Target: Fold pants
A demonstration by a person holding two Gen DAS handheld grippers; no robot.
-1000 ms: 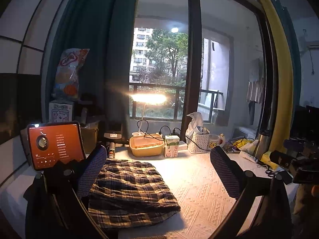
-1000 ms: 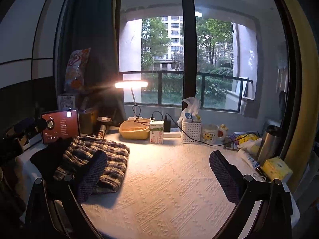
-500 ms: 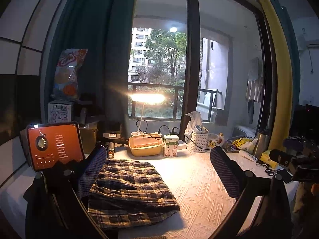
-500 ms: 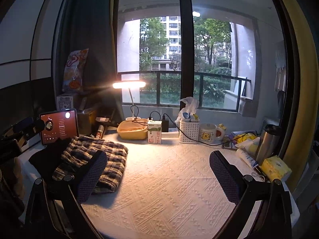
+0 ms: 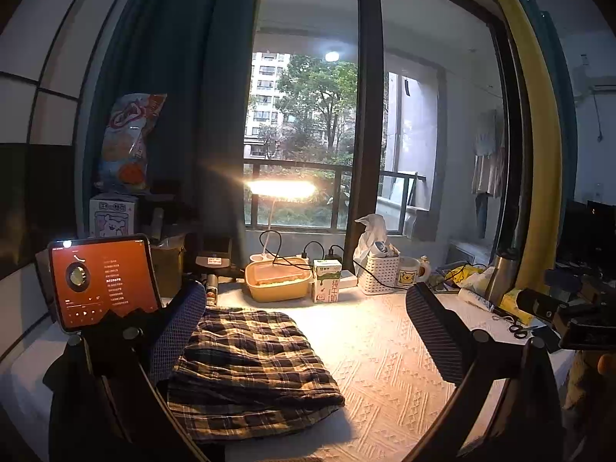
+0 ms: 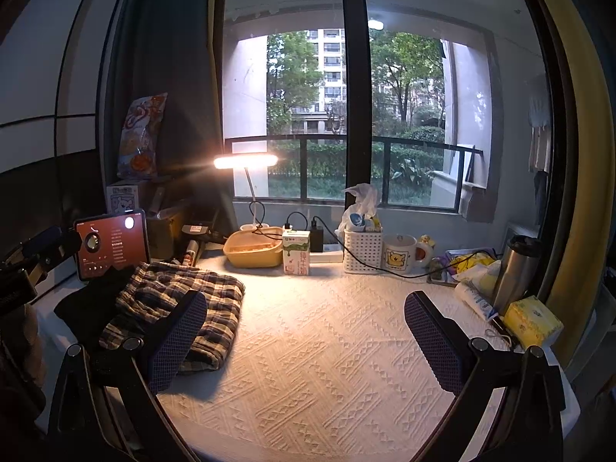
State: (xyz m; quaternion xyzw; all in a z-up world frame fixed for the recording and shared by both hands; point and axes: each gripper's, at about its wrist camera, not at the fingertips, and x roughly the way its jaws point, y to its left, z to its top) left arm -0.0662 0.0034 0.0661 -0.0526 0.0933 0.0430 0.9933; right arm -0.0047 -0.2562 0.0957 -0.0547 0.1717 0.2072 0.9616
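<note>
Both the left gripper and right gripper hang spread and empty above the textured tablecloth, so finishing well likely means leaving the folded plaid pants, beside the tablet, undisturbed.

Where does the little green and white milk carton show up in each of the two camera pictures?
Left wrist view: milk carton at centre, just right of the yellow tub.
Right wrist view: milk carton slightly left of centre, again right of the tub.
Shared landmark: lit desk lamp above.
</note>
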